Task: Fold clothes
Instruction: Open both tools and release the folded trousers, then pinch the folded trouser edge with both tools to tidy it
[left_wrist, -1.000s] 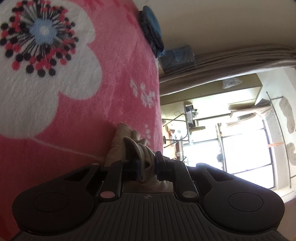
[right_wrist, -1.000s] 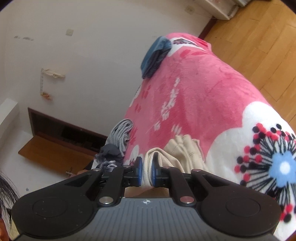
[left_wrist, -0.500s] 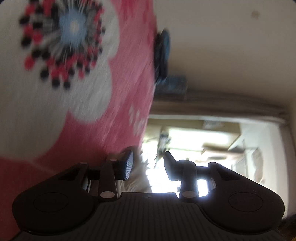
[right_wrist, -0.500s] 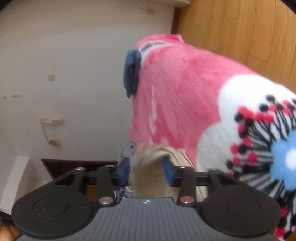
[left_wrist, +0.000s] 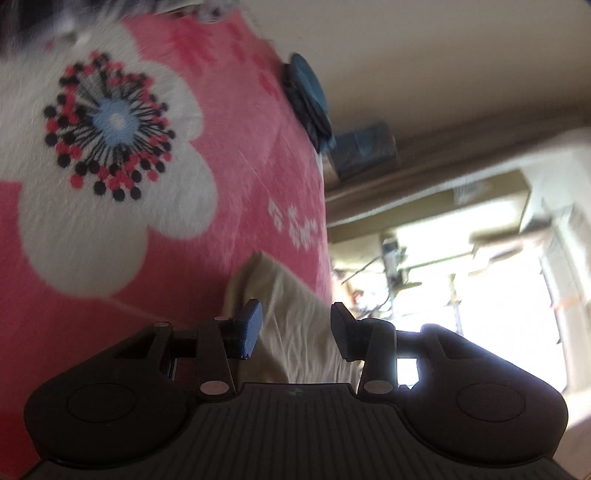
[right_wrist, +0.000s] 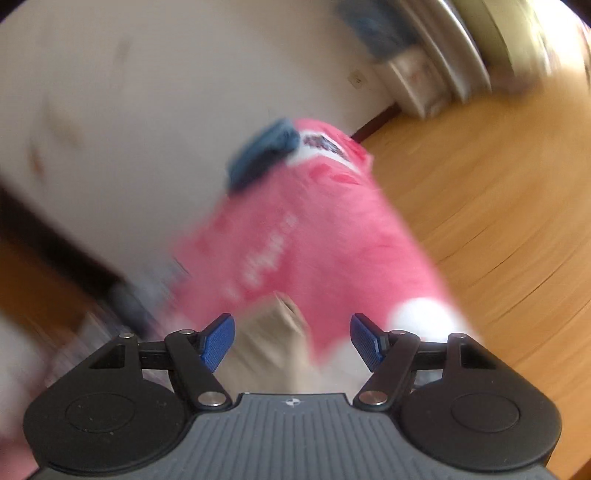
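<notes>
A beige garment lies folded on the pink flowered blanket. In the left wrist view my left gripper hovers just above it, jaws opening, with the cloth below the pads and not pinched. In the right wrist view, which is blurred, the same beige garment lies on the pink blanket under my right gripper, whose jaws are opening wide and grip nothing.
A folded blue garment sits at the blanket's far edge, also visible as a blue garment near the wall. Grey clothes lie left of the bed. Wooden floor lies to the right. A bright window glares.
Both grippers have let go of the beige garment, opened, and lifted away from it. The right one has also rolled and swung, and the garment now lies flat on the blanket.
</notes>
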